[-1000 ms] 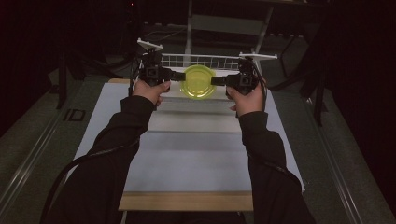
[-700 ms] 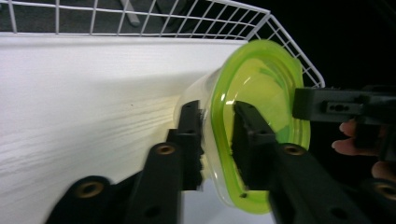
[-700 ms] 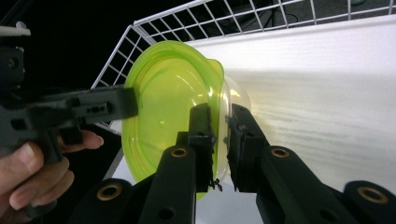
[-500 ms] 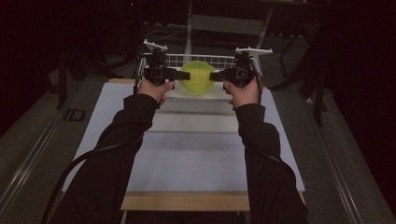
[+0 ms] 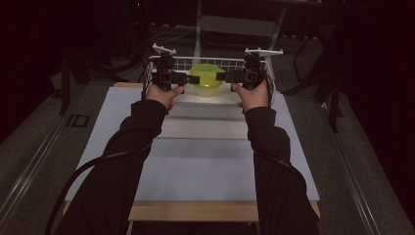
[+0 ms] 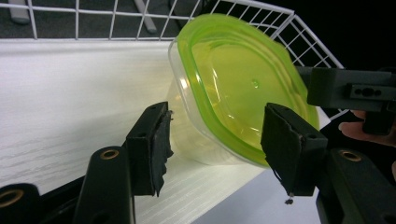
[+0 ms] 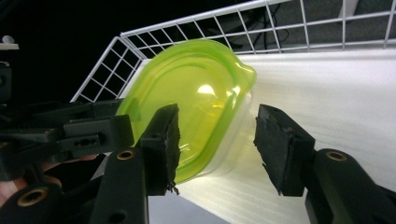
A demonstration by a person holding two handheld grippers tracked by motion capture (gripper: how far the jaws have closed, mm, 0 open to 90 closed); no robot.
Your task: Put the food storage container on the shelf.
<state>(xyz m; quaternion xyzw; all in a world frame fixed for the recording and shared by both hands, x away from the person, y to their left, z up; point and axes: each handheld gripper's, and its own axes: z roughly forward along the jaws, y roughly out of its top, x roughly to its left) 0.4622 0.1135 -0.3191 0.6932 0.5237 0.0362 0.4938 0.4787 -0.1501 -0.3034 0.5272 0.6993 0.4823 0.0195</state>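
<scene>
A clear plastic container with a yellow-green lid [image 5: 204,81] sits tilted at the front of a white wire basket [image 5: 220,61], its lid turned up and towards me. My left gripper [image 5: 183,78] and right gripper [image 5: 222,76] flank it from either side, tips pointing inward. In the left gripper view the container [image 6: 243,88] lies between and just beyond the open jaws of my left gripper [image 6: 217,126]. The right gripper view has the container [image 7: 196,121] in the wide gap of my right gripper [image 7: 217,123]. Whether the pads touch it is unclear.
The basket's wire walls [image 6: 93,23] rise behind and beside the container, over a white floor [image 7: 336,93]. The pale table top [image 5: 205,156] stretches back towards me between the person's dark sleeves. Dark floor and stand legs surround the table.
Both hands have moved forward and apart from the table's middle to the basket, carrying the container between the grippers away from me.
</scene>
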